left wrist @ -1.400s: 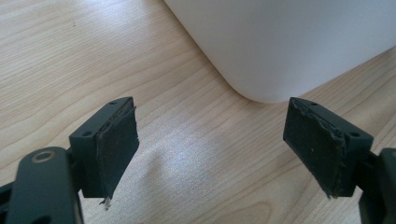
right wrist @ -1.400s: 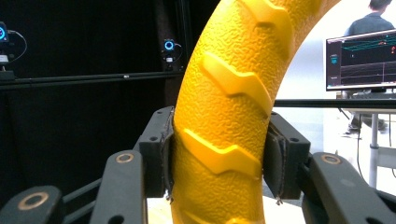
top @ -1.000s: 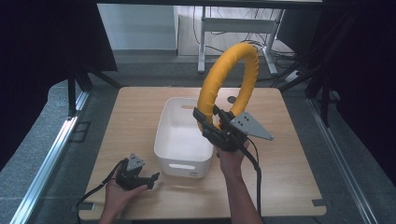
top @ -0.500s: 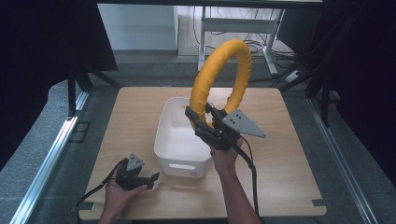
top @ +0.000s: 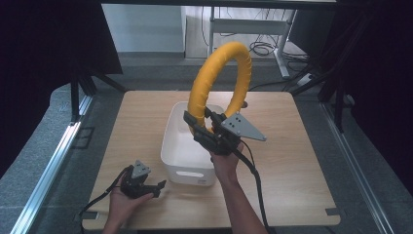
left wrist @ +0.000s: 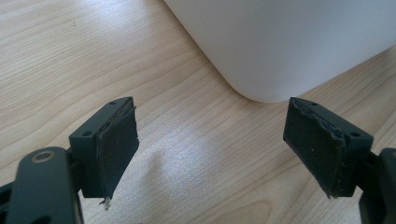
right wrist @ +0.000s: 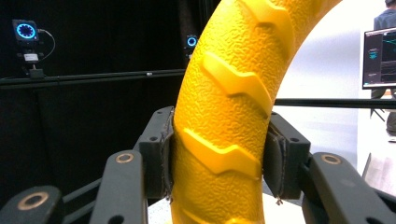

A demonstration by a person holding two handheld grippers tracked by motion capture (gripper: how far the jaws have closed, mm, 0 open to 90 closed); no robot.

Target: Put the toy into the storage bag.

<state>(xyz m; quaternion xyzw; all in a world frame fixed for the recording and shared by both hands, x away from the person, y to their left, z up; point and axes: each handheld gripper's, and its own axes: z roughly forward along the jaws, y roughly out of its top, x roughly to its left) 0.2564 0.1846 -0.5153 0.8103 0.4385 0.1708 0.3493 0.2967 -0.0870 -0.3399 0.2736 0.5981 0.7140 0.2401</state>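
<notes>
A large yellow ring (top: pixel 220 80) with a ribbed, textured surface stands upright in the air over the white bin (top: pixel 175 146) in the high view. My right gripper (top: pixel 197 126) is shut on the ring's lower part. In the right gripper view both pads press the yellow ring (right wrist: pixel 224 126) from either side, the right gripper (right wrist: pixel 217 156) pointing upward. My left gripper (top: pixel 157 187) rests low at the table's front left, held in a hand. In the left gripper view the left gripper (left wrist: pixel 210 144) stands open over bare wood, with the bin's rounded corner (left wrist: pixel 285 46) just ahead.
The wooden table (top: pixel 302 161) has free room to the right of the bin and along its far edge. Metal rails run down the floor at the left (top: pixel 44 170). Desk legs and cables (top: pixel 263 46) stand beyond the table.
The right hand has carried the ring a little to the left, so it now hangs more squarely over the bin. The left hand has kept still.
</notes>
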